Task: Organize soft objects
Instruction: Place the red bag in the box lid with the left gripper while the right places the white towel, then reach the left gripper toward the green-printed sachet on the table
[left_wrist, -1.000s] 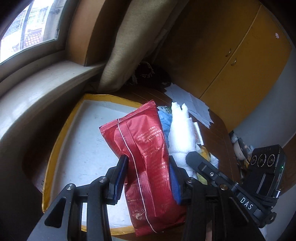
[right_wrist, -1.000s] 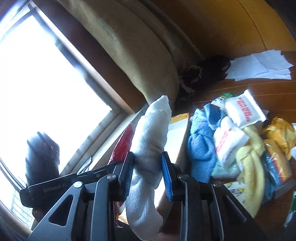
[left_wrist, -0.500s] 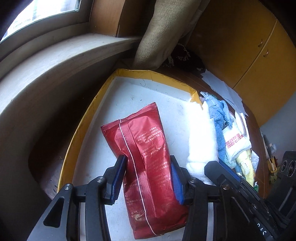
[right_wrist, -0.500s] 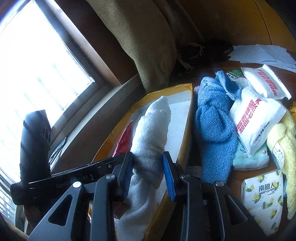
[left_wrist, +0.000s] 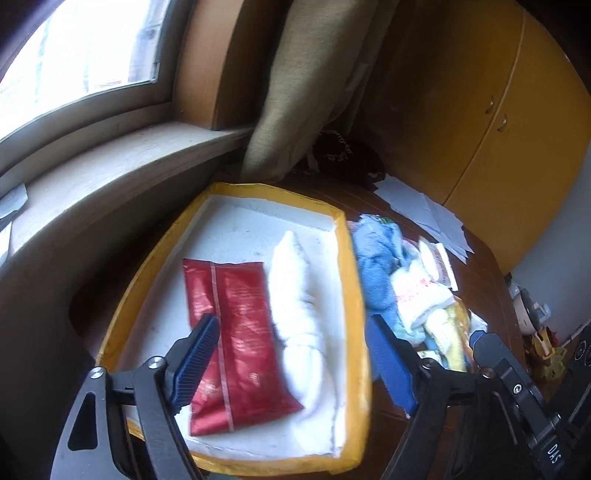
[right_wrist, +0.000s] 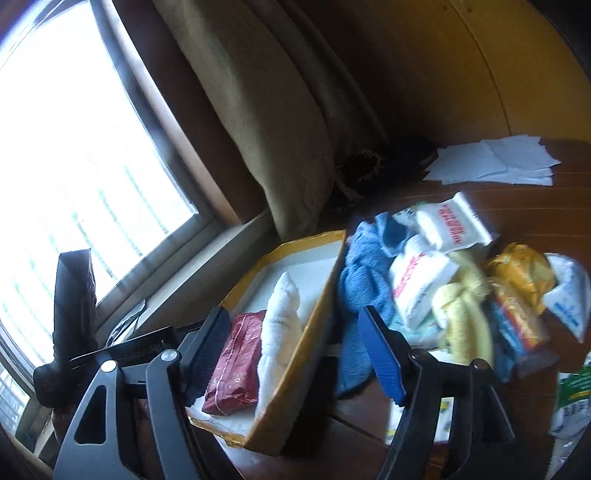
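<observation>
While both grippers stand wide apart with nothing between their pads, the two things they carried lie in the tray (left_wrist: 352, 280). Both sets of jaws have just been opening.

In the left wrist view, the left gripper (left_wrist: 295, 363) fills the lower part of the frame, its blue pads spread to either side of the tray's near half. The red pack (left_wrist: 240, 347) lies flat on the white tray floor, at lower centre, its left edge passing behind the left pad without any sign of pressure from it. The white towel (left_wrist: 299, 314) lies rolled just right of the pack, touching it along its length, between the pack and the tray's yellow right wall. The right pad hangs outside that wall, over the dark table (left_wrist: 491, 266).

In the right wrist view, the right gripper (right_wrist: 295, 354) sits at the bottom of the frame. Pack (right_wrist: 232, 365) and towel (right_wrist: 277, 332) show in the gap between its pads, lying side by side in the tray (right_wrist: 314, 310), clear of both pads. To the right of the tray, in mid-frame, a blue cloth (right_wrist: 362, 280) lies against the tray's outer wall, with white packets (right_wrist: 454, 225), a yellow cloth (right_wrist: 465, 317) and other pouches heaped beside it, blurred.
</observation>
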